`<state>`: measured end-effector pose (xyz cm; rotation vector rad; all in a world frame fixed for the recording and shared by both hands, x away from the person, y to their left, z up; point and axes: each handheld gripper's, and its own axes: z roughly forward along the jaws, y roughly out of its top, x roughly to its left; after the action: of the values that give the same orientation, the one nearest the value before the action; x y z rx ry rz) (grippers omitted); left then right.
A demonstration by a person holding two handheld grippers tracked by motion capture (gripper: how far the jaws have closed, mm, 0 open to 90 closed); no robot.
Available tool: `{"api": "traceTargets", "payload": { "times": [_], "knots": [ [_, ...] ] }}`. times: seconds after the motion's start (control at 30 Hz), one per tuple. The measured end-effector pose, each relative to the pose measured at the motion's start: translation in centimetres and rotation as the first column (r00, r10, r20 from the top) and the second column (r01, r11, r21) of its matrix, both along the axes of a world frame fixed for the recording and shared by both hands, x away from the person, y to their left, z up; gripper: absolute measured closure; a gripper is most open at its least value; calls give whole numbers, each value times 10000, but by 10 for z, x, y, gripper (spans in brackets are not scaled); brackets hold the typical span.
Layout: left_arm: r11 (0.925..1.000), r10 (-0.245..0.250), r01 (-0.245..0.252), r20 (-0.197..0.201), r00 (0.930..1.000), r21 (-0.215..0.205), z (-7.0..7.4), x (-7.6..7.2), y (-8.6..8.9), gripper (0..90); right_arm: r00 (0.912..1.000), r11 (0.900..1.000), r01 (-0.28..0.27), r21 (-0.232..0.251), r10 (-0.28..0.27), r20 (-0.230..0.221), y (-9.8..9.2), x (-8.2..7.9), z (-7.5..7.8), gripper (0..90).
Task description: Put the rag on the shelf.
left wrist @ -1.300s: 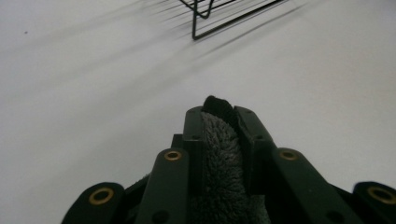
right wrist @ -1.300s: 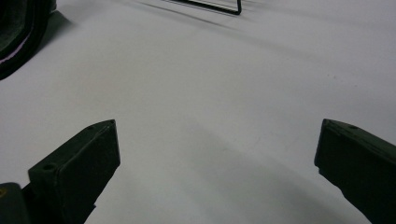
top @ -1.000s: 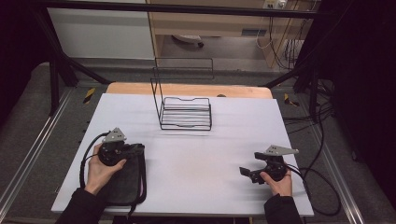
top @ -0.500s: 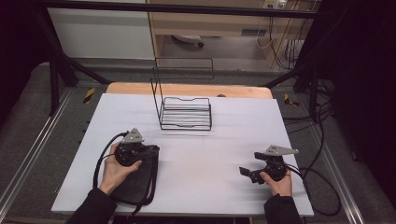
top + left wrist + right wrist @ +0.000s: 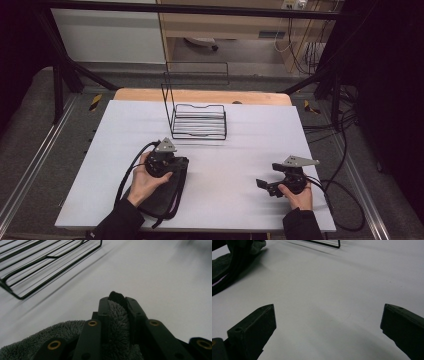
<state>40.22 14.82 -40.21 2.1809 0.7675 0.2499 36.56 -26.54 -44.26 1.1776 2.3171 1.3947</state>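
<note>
Left gripper (image 5: 119, 305) clamped on grey towel (image 5: 117, 322), near table's (image 5: 240, 145) front-left corner. Right gripper (image 5: 328, 325) wide apart, near front-right corner.

Towel (image 5: 62, 332) cut off at the left gripper view's lower edge.

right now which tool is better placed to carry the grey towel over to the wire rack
Left. The left tool is already shut on the grey towel, and the wire rack stands just ahead of it. The right tool is open and holds nothing, resting at the table's near right side.
</note>
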Motion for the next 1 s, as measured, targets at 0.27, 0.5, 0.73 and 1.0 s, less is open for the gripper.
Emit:
{"api": "traceTargets", "payload": {
  "times": [0.27,0.5,0.73,1.0],
  "knots": [
    [9998,-127,130,-189,9997,174,-11,10,-24,755,10000,10000,0,-16,0,-34,0,0,0,8],
    [9991,-246,255,-297,9993,324,-20,15,-41,750,10000,10000,-6,-14,6,-43,1,0,0,8],
    [9994,-176,194,-625,9979,281,-27,21,-42,683,10000,10000,34,11,-34,-30,1,0,0,9],
    [9996,152,-144,-360,9992,237,-6,14,-26,409,10000,10000,-13,-13,13,45,6,-1,1,9]
  ]
}}
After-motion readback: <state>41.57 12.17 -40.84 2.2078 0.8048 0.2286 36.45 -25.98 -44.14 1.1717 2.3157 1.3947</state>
